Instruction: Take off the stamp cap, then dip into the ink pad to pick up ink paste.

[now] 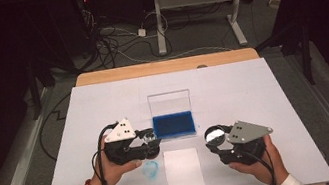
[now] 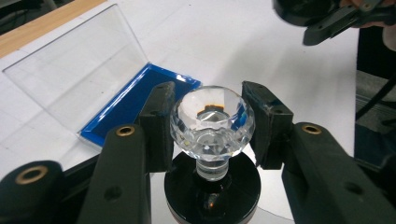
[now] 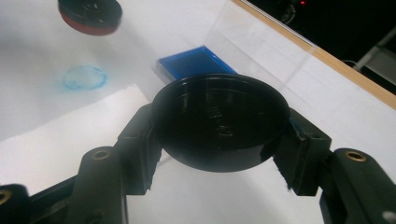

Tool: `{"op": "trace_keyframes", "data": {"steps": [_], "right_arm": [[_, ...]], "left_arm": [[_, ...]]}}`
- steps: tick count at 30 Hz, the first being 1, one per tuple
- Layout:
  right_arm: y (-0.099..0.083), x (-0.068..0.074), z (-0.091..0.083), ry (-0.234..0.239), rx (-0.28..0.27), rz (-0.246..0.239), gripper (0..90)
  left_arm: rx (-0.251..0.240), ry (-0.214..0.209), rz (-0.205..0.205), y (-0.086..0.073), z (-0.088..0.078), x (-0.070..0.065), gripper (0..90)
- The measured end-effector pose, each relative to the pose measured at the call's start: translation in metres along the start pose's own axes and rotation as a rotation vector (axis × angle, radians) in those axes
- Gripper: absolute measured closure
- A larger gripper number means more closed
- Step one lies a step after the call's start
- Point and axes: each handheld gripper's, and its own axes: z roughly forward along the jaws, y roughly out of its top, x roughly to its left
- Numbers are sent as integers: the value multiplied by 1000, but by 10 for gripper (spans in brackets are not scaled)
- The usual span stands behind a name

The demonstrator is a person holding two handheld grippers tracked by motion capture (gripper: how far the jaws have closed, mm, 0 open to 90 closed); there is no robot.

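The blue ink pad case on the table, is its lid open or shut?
Open. The ink pad case has its clear lid standing up behind the tray, with the blue pad uncovered.

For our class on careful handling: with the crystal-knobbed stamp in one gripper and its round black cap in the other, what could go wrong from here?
1. The left gripper pinches only the faceted clear crystal knob of the stamp; on that smooth glass it might slip or twist.
2. The right gripper holds the round black cap by its rim, so it could pop out.
3. A blue ring-shaped ink smear already marks the white table cover; the inked stamp could smudge the white paper sheet too.
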Motion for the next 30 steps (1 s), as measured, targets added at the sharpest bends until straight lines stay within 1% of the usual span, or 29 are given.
{"op": "trace_keyframes", "data": {"steps": [2, 5, 8, 10, 12, 15, 18, 21, 24, 26, 28, 30], "right_arm": [[-6, -3, -6, -14, -6, 16, 392], [-15, -5, -12, -33, -5, 38, 392], [-25, -8, -18, -39, -14, 56, 392], [-31, -9, -22, -46, -18, 70, 392], [-36, -10, -25, -59, -16, 79, 392], [-43, -9, -29, -63, -14, 90, 392], [-47, -9, -32, -65, -4, 93, 392], [-49, -10, -35, -73, -3, 99, 392], [-49, -12, -36, -78, -9, 105, 392], [-49, -13, -36, -82, -8, 101, 391], [-49, -13, -36, -82, -11, 107, 391], [-50, -14, -36, -79, -7, 112, 391]], "left_arm": [[-3, -4, -4, 0, 0, 1, 551], [5, 5, -3, -1, 2, 2, 551], [7, 9, -7, -3, 2, 5, 551], [-1, 11, -13, -4, 1, 6, 551], [-5, 23, -12, -3, 0, 8, 551], [-16, 34, -9, -2, -3, 10, 551], [-23, 41, -13, -1, -3, 12, 551], [-22, 38, -17, -1, -1, 12, 551], [-16, 35, -12, 1, 4, 12, 551], [-16, 31, -11, 3, 8, 12, 551], [-5, 32, 1, 7, 12, 13, 551], [-7, 31, 8, 11, 17, 13, 551]]}}
